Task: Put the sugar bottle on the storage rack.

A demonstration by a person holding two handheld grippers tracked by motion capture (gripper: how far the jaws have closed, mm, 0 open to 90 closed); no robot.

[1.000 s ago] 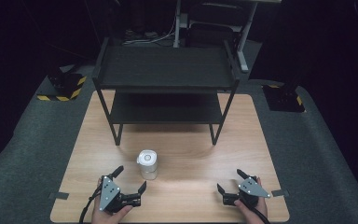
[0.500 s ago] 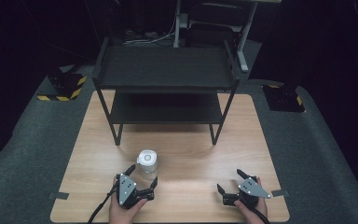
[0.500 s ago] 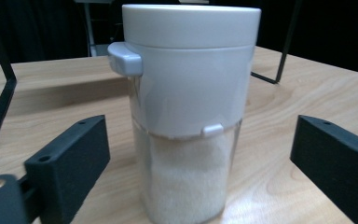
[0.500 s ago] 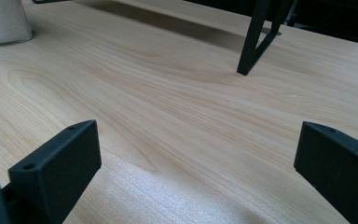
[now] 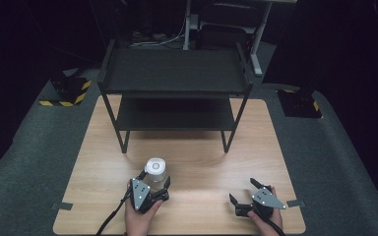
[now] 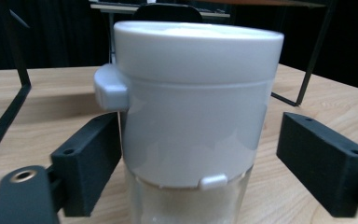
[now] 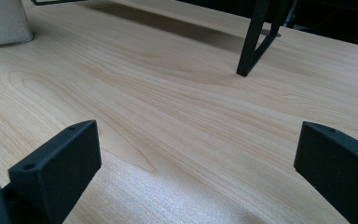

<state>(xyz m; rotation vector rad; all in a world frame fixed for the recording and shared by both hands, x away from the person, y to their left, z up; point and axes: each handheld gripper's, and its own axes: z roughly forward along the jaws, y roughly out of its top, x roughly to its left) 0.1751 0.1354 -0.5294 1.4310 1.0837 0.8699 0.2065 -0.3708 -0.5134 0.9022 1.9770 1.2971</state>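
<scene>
white-lidded jar [image 5: 155,168] stands upright at the table's [image 5: 275,147] near left, between the spread jaws of the left gripper [image 5: 153,188]; right gripper [image 5: 243,191] rests agape, well apart.

A white-lidded jar [image 5: 155,169] stands on the wooden worktop [image 5: 192,147] before a black two-tier shelf [image 5: 174,83]. The left tongs [image 5: 153,183] bracket it, spread; the right tongs [image 5: 243,191] gape near the front edge.
</scene>
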